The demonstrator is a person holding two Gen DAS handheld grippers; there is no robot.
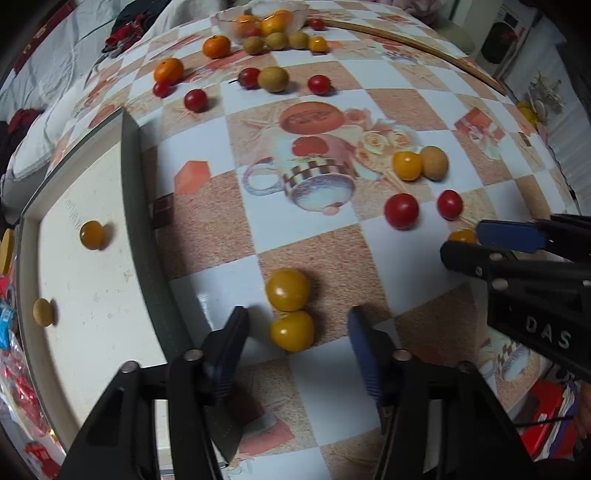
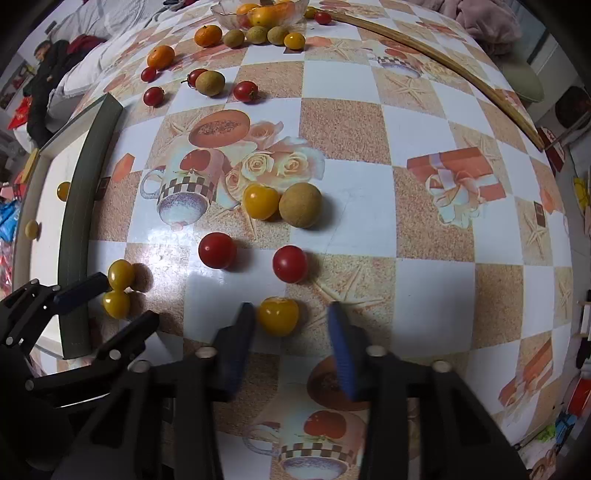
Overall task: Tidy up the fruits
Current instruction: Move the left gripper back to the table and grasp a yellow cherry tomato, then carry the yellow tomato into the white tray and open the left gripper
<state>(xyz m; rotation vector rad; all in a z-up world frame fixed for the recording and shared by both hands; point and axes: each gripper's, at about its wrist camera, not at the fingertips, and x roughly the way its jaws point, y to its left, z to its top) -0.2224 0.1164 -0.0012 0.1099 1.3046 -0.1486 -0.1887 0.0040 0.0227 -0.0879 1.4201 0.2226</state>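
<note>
Hovering low over the checkered table [image 1: 325, 258], the left gripper [image 1: 295, 332] had its fingers spread wide, released, with 2 yellow tomatoes [image 1: 288, 290] touching each other between and just ahead of the tips; neither finger touched them. Just left of that pair ran the dark rim of a white tray [image 1: 92, 277], which lay at the table's left edge and held 2 small yellowish fruits [image 1: 91, 235], well apart from each other.

The right gripper [image 2: 291, 321] was also released, its fingers straddling a single yellow tomato [image 2: 277, 315] that sat close to the left finger, with a clear gap to the blue right finger. Just beyond it lay 2 red tomatoes [image 2: 217, 250], and farther toward the table's middle a yellow tomato touched a round tan fruit [image 2: 300, 205].

Near the table's far edge stood a glass bowl [image 2: 225, 16] holding orange fruit, with tan fruits, 2 mandarins [image 2: 208, 35] and more red tomatoes scattered in front of it. A wooden stick [image 2: 443, 61] lay along the far right edge.
</note>
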